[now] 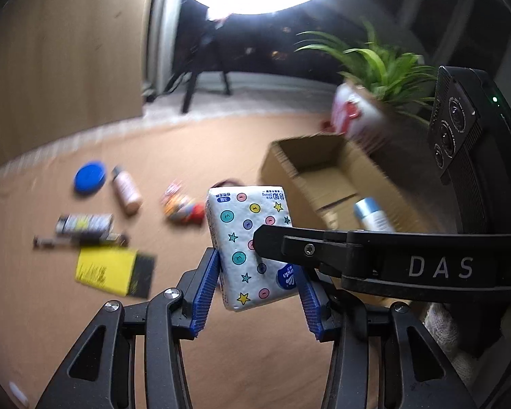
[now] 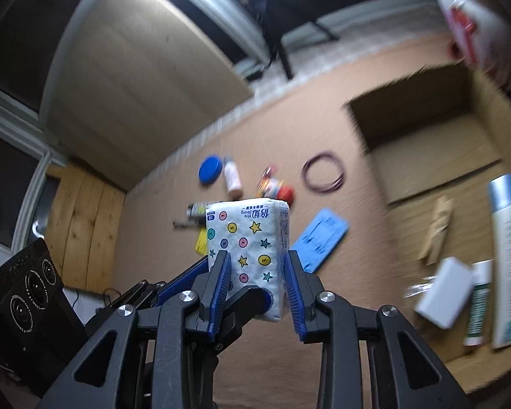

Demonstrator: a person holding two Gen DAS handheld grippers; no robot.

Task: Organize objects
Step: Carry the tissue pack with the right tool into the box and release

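Note:
A white tissue pack (image 1: 245, 238) printed with coloured dots and stars hangs above the brown surface, held from two sides. In the left wrist view my left gripper (image 1: 259, 272) is shut on it, a blue pad on each flank. One black finger (image 1: 289, 243) of my right gripper crosses its front from the right. In the right wrist view the tissue pack (image 2: 252, 235) stands upright between the blue pads of my right gripper (image 2: 257, 255), which is shut on it. A finger (image 2: 245, 298) of my left gripper reaches under the pack there.
An open cardboard box (image 2: 408, 116) lies to the right, with a white-blue bottle (image 2: 509, 255), a small white carton (image 2: 443, 293) and a green tube (image 2: 477, 306) inside. On the surface lie a blue lid (image 1: 89, 177), a pink bottle (image 1: 126, 189), a yellow packet (image 1: 109, 271), a purple cable coil (image 2: 323, 170) and a blue packet (image 2: 323, 238). A potted plant (image 1: 374, 64) stands behind the box.

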